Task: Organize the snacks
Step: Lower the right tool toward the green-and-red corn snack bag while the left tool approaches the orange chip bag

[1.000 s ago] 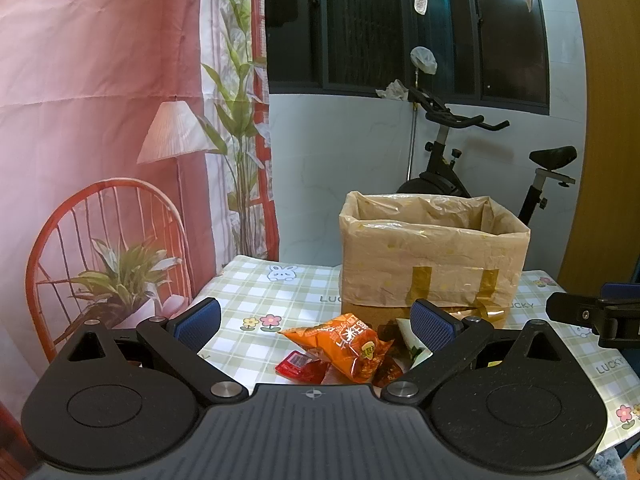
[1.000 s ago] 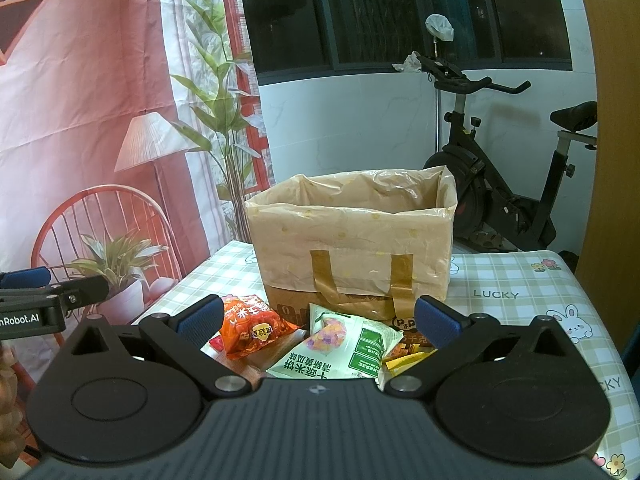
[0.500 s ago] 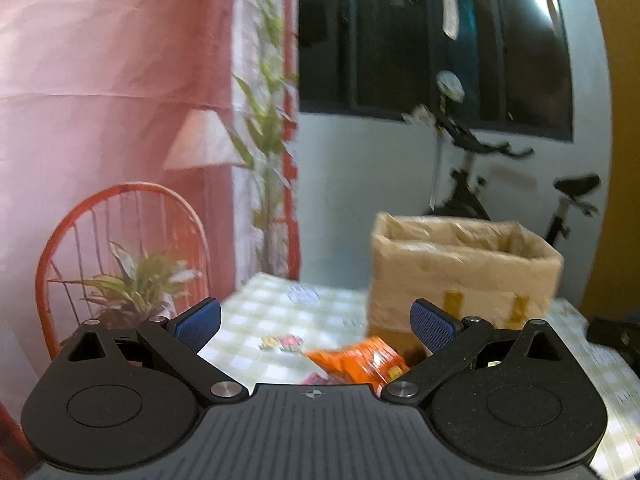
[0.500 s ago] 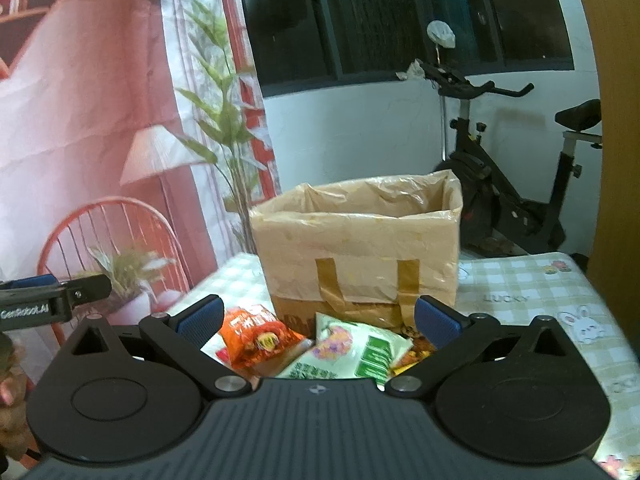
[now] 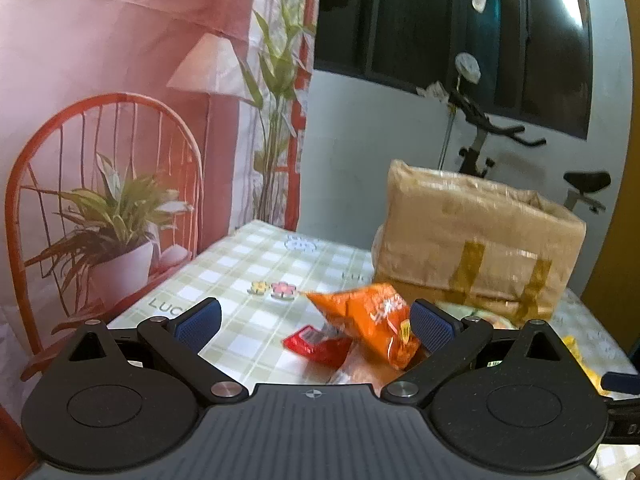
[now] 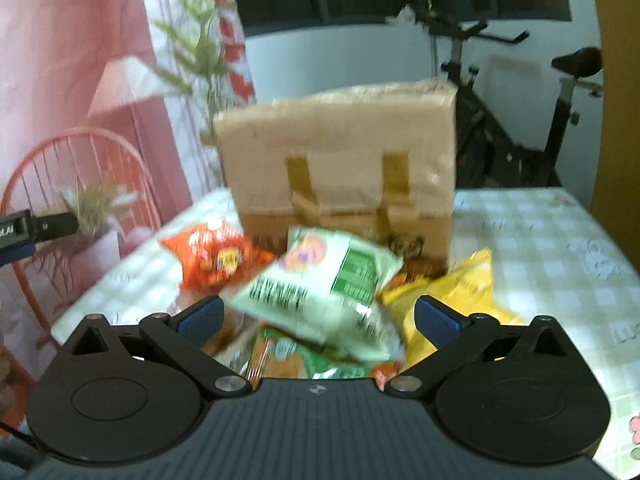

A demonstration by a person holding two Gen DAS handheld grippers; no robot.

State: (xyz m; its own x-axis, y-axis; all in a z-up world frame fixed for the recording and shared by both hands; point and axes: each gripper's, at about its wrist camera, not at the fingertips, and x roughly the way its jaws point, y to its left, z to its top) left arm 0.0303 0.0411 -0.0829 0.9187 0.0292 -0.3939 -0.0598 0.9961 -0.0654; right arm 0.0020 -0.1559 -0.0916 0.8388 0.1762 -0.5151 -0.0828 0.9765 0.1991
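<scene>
From my left wrist view, I've swung closer and lower than a second ago: the cardboard box now sits off to the right rather than dead ahead, near the table's far edge. My left gripper is spread wide and holds nothing. The orange snack bag lies just beyond the fingers on the checked tablecloth, nearer the right finger, with a small red packet touching its near-left side. On the cloth I can read "LUC" by the near-left edge — the rest is hidden behind the finger. Print on the orange bag is too blurred to read.

From my right wrist view, I've dropped in towards the pile, and the picture has blurred with the motion. My right gripper is also wide open and empty. The green-and-white snack bag now fills the gap between the fingers, lying atop other packets, with a yellow bag to its right and the orange one left — all in front of the box. Its green label's writing is unreadable.
</scene>
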